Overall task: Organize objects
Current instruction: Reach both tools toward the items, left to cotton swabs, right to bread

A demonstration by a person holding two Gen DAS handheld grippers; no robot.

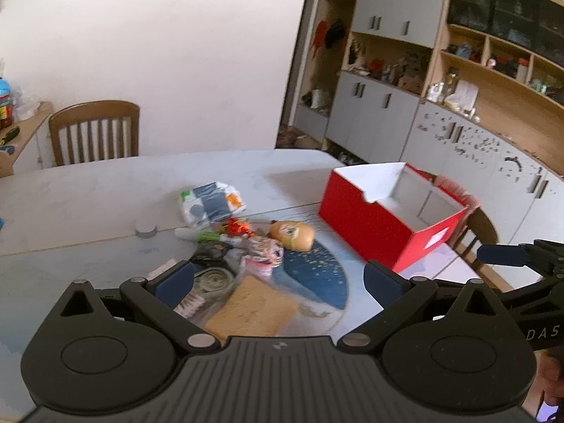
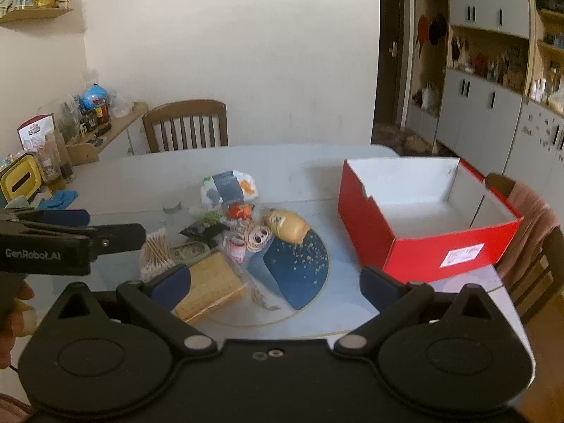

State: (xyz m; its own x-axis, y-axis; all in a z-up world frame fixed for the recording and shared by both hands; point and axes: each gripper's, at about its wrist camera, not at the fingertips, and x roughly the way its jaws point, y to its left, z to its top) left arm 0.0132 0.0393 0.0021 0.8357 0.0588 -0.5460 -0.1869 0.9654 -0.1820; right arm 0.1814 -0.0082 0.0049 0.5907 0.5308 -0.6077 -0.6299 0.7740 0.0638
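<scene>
Overall, largest to smallest:
Table: pale grey dining table (image 2: 134, 176) bearing everything below; wooden slat-back chair (image 2: 187, 125) behind it.
Box: open red cardboard box with white inside (image 2: 416, 246) on the table's right side, nothing visible in it, well apart from the clutter.
Mat: round blue speckled mat (image 2: 299, 264) between box and clutter, partly covered by the pile.
Clutter: the task's things lie heaped left of the box. They include a tan flat woven pad (image 2: 208, 287), a white printed plastic packet (image 2: 229, 187), a yellowish rounded doll head (image 2: 287, 227), a clear bag of cotton swabs (image 2: 157, 250), a striped soft toy (image 1: 268, 252) and small orange and green pieces.
Left claw: left gripper (image 1: 278, 280) hangs over the near side of the pile, jaws spread to their widest, holding and touching nothing.
Right claw: right gripper (image 2: 275, 280) hangs just nearer than the mat and pad, jaws likewise fully spread and bare of any load.
Progress (judged): sorting appears not yet begun, since the box looks bare.
Risk 1: items overlap, so closing on one may drag or pinch a neighbour.
Risk 2: the loose packet and swab bag could slip or crumple under the pads.
Risk 3: the rounded doll head may roll away if nudged.
Risk 4: both claws work close together and could collide over the pile.
</scene>
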